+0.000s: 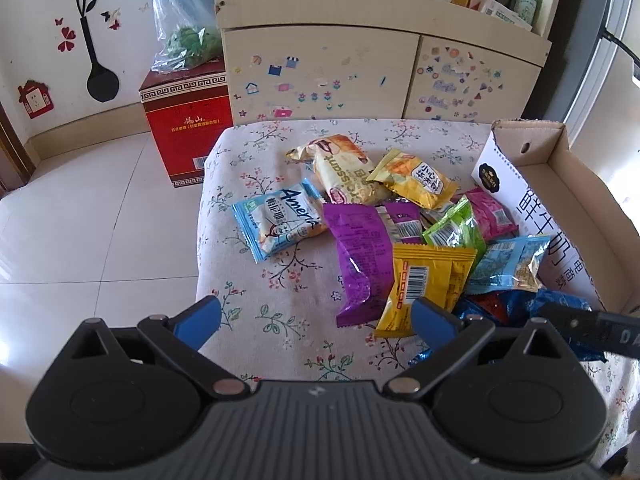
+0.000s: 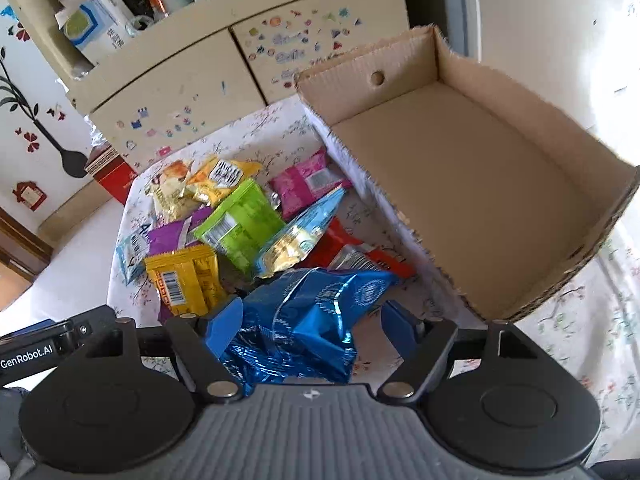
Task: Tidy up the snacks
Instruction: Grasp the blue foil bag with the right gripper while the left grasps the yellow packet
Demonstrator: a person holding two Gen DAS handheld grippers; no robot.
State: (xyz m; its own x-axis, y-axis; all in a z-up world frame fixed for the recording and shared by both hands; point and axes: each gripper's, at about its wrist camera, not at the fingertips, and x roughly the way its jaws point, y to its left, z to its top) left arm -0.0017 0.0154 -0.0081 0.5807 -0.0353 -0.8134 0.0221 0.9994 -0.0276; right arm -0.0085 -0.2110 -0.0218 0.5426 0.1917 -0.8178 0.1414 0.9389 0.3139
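Note:
Several snack packets lie in a pile on the flowered tablecloth (image 1: 280, 300): a light blue one (image 1: 276, 216), a purple one (image 1: 358, 256), a yellow one (image 1: 424, 280), a green one (image 2: 240, 224), a pink one (image 2: 306, 184). An empty cardboard box (image 2: 460, 184) stands to the right of the pile. My left gripper (image 1: 316, 316) is open and empty above the cloth, near the yellow packet. My right gripper (image 2: 312, 324) is open, with a shiny blue packet (image 2: 316, 316) lying between its fingers.
A cream cabinet (image 1: 320, 76) with stickers stands behind the table. A red carton (image 1: 188, 124) with a plastic bag on it sits on the tiled floor at the left. The right gripper's body (image 1: 592, 328) shows at the left wrist view's right edge.

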